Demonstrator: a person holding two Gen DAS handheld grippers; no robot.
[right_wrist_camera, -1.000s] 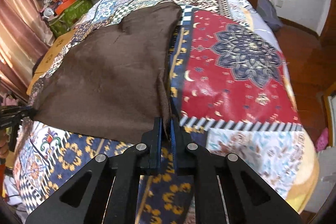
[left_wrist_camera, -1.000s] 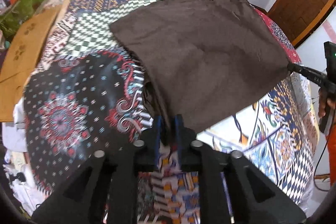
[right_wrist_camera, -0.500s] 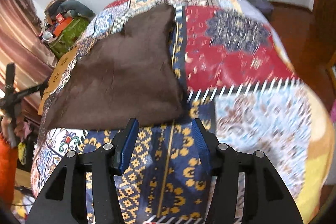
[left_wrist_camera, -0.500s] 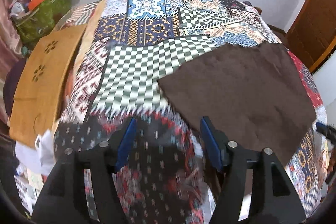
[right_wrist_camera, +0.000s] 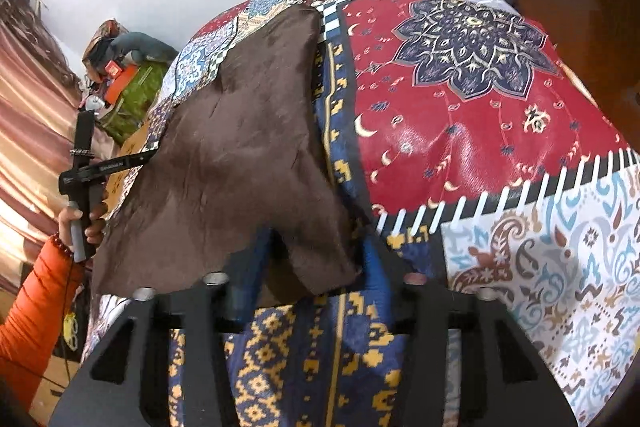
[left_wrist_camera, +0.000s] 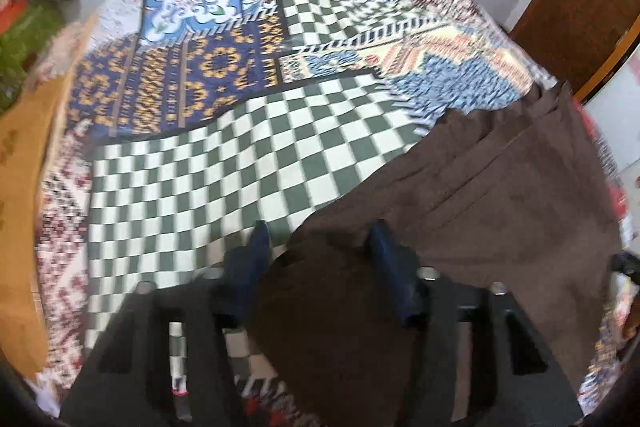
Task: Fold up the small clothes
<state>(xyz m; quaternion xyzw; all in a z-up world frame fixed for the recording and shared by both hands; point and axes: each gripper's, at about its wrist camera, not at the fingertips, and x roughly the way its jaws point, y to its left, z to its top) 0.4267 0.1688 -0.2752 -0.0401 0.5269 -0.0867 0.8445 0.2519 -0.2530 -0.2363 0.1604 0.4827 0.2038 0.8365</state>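
Both grippers stand over corners of the brown cloth (right_wrist_camera: 236,155) with their jaws closing. Seen from the left wrist, the left gripper (left_wrist_camera: 320,251) has its blue-padded fingers (left_wrist_camera: 256,259) apart, and a corner of the brown cloth (left_wrist_camera: 480,211) lies between them; the picture is blurred, and the pads do not appear to press on the fabric. Seen from the right wrist, the right gripper (right_wrist_camera: 316,267) straddles another corner of the cloth, which rises in a small hump between the fingers; there too the pads stand clear of it.

That cloth lies spread on the patchwork bedspread (right_wrist_camera: 480,115), a bare part of which shows green and white checks (left_wrist_camera: 224,171) in the left wrist view. In the right wrist view the cloth's long axis runs from the near edge of the bed, by the gripper, away toward the far edge, where it narrows to a corner. At the left of that view, the left hand (right_wrist_camera: 84,223), in an orange sleeve (right_wrist_camera: 36,291), grips the other tool's handle beside the bed's side edge.
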